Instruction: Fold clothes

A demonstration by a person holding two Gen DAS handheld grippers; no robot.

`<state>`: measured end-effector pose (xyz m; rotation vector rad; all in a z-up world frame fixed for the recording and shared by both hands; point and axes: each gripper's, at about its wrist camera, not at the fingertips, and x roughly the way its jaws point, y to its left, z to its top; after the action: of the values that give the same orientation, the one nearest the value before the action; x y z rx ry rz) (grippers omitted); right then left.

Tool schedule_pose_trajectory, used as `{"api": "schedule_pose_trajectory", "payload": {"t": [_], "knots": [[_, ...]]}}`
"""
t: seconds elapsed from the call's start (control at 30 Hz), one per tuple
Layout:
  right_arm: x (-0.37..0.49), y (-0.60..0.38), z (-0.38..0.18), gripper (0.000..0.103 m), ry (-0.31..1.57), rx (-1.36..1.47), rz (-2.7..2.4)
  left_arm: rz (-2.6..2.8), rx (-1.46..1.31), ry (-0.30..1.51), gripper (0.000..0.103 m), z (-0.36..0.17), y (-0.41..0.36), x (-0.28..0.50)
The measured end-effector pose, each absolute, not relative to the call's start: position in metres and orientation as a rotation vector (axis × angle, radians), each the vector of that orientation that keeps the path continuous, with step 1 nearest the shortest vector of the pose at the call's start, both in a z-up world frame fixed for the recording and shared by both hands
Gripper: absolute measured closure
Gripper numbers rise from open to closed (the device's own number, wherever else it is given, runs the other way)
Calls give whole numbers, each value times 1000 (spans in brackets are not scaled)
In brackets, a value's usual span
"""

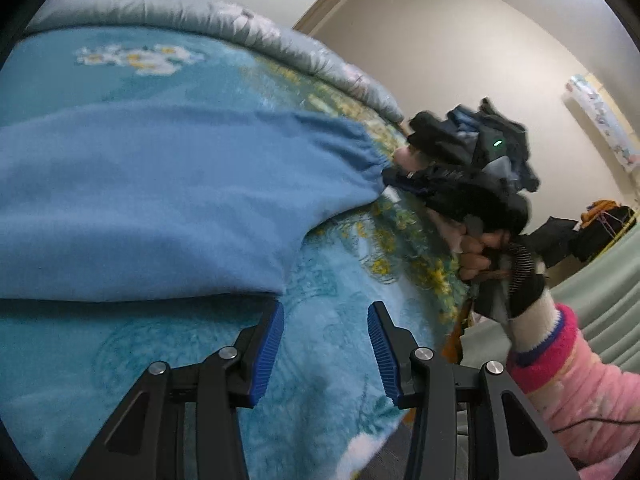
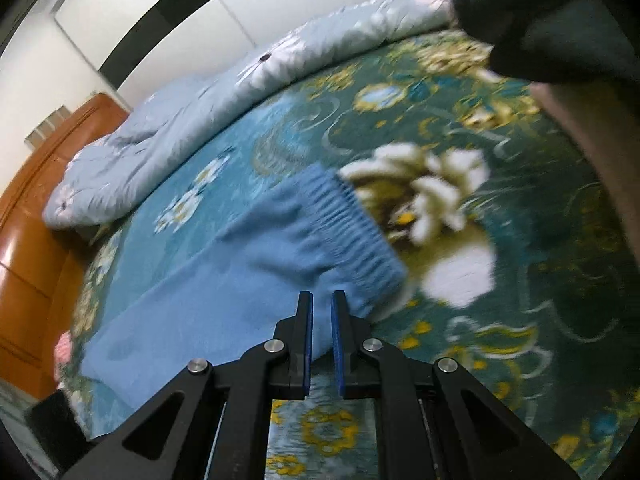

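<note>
floral bedspread (image 1: 340,360), grey quilt (image 2: 160,136), orange headboard (image 2: 36,240).

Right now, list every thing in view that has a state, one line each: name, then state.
blue sweater: lying spread on the bed, ribbed cuff at the right gripper.
left gripper: open, nothing between the pads, at the sweater's edge.
right gripper: jaws nearly shut, over the sweater's edge; a grip cannot be told.
floral blanket: spread flat under the sweater.
grey quilt: bunched along the bed's far side.
</note>
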<state>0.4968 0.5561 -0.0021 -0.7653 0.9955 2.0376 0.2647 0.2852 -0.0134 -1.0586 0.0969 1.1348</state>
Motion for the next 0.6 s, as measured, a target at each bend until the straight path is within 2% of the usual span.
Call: {"api": "schedule_pose_trajectory", "payload": {"t": [0.1, 0.13, 0.2, 0.3, 0.47, 0.6], "knots": [[502, 555, -2, 65, 966, -770, 2024, 1187, -1023, -4, 54, 0, 266, 244], [502, 555, -3, 63, 972, -765, 2024, 1240, -1019, -42, 54, 2, 260, 233], [500, 556, -7, 61, 986, -764, 2012, 1383, -1037, -134, 50, 1, 247, 206], [498, 561, -15, 60, 1020, -769, 1972, 1567, -1076, -257, 49, -4, 230, 172], [497, 561, -20, 60, 1030, -774, 1909, 1704, -1168, -339, 48, -18, 220, 142], [489, 545, 6, 60, 950, -741, 1892, 1718, -1262, -366, 48, -34, 219, 129]]}}
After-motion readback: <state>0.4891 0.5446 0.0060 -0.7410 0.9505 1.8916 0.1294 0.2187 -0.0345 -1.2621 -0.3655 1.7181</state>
